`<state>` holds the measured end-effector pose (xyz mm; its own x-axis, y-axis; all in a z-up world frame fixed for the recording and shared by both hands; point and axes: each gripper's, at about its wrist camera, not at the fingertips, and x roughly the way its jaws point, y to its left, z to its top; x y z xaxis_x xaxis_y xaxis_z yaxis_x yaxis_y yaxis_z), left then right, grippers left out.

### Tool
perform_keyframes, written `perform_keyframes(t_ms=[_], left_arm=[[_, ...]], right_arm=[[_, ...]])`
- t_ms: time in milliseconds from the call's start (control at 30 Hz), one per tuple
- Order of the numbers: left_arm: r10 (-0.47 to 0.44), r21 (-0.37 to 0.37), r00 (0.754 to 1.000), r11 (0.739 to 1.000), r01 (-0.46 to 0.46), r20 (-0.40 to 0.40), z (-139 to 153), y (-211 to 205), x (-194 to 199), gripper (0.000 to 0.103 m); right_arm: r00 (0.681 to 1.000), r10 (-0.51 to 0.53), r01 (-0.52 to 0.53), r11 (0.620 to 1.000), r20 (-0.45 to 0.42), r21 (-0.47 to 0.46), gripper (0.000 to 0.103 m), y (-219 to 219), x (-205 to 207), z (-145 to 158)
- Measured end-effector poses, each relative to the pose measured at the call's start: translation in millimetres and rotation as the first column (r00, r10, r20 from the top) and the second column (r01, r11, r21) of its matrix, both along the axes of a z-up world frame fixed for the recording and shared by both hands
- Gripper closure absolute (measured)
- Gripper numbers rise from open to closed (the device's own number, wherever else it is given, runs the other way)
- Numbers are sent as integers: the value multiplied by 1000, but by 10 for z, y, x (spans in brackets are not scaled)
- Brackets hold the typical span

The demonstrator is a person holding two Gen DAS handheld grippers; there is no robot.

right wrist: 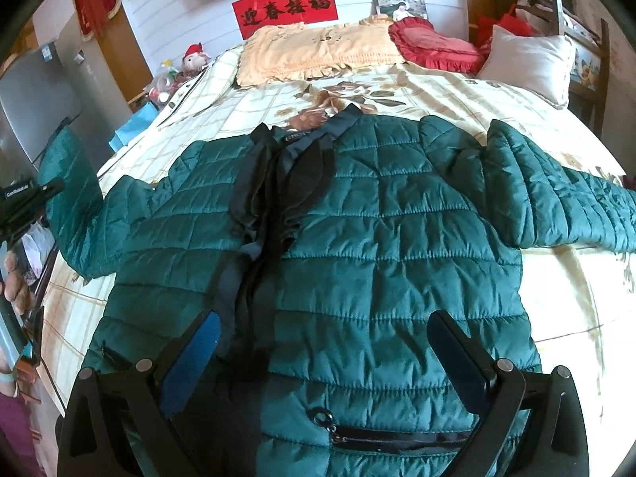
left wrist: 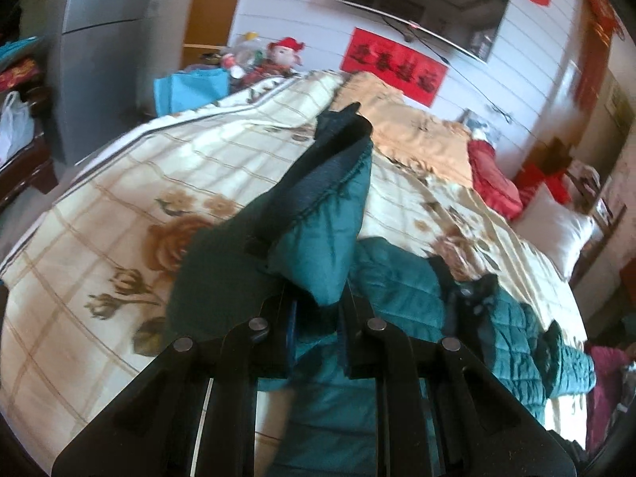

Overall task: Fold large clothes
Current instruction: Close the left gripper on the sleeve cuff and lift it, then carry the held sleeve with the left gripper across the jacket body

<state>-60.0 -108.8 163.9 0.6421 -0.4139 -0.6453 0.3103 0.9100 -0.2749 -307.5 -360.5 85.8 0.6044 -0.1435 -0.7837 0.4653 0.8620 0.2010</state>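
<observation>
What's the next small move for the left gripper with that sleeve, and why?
Probably carry the sleeve across and lay it on the jacket chest. The left gripper is shut on the sleeve's cuff end and holds it lifted above the bed, while the jacket's body lies flat, front up. The right gripper hovers open over the hem, holding nothing.
</observation>
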Motion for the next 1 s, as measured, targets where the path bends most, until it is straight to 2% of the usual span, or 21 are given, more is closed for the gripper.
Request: perform_keyframes(t_ms=[533, 1000], left_arm=[[-184, 31, 983, 982, 185, -16, -36, -1018, -447, 88], [-377, 21, 925, 925, 378, -45, -52, -1939, -924, 88]], right_arm=[[1000, -19, 19, 1000, 3, 15, 0, -117, -185, -47], [998, -61, 60, 997, -2, 55, 0, -308, -366, -156]])
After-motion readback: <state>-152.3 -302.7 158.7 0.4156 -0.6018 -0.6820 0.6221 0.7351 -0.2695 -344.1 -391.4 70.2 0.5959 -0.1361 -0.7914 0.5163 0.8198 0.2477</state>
